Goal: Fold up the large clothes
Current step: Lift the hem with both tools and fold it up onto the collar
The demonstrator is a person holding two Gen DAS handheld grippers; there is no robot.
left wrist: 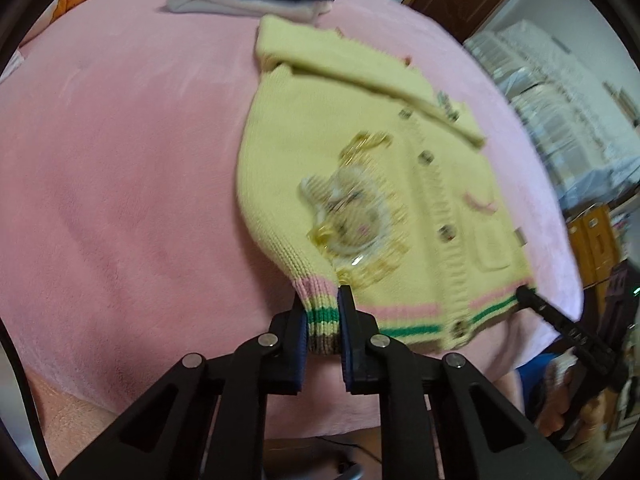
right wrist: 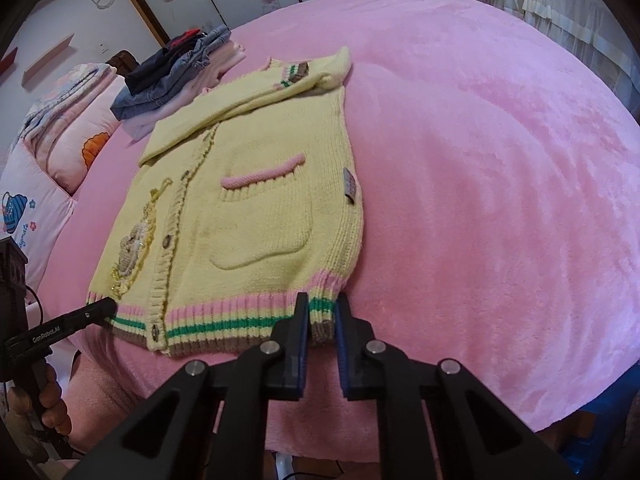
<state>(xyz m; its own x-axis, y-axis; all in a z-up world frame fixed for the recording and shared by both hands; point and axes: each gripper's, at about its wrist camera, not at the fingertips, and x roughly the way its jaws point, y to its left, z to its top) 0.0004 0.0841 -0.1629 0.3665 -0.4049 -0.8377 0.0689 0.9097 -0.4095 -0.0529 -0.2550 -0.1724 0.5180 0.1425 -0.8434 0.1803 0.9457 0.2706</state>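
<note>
Both grippers, left [left wrist: 322, 320] & right [right wrist: 322, 320], have jaws pinching cardigan [right wrist: 248, 200] hem corners so I can lift it w/ even tension off the bed [right wrist: 480, 160].

The knitted cardigan [right wrist: 256, 216] is showing pale yellow, with a hem band [right wrist: 224, 320] striping in 3 colours: pink, green and brown. Its pocket trim [right wrist: 262, 174] is showing pink, and a beige-and-gold animal motif [left wrist: 348, 208] is decorating the front. The plush blanket [right wrist: 480, 200] is glowing pink. The folded pile [right wrist: 172, 72] is showing denim blue and pale pink.
</note>
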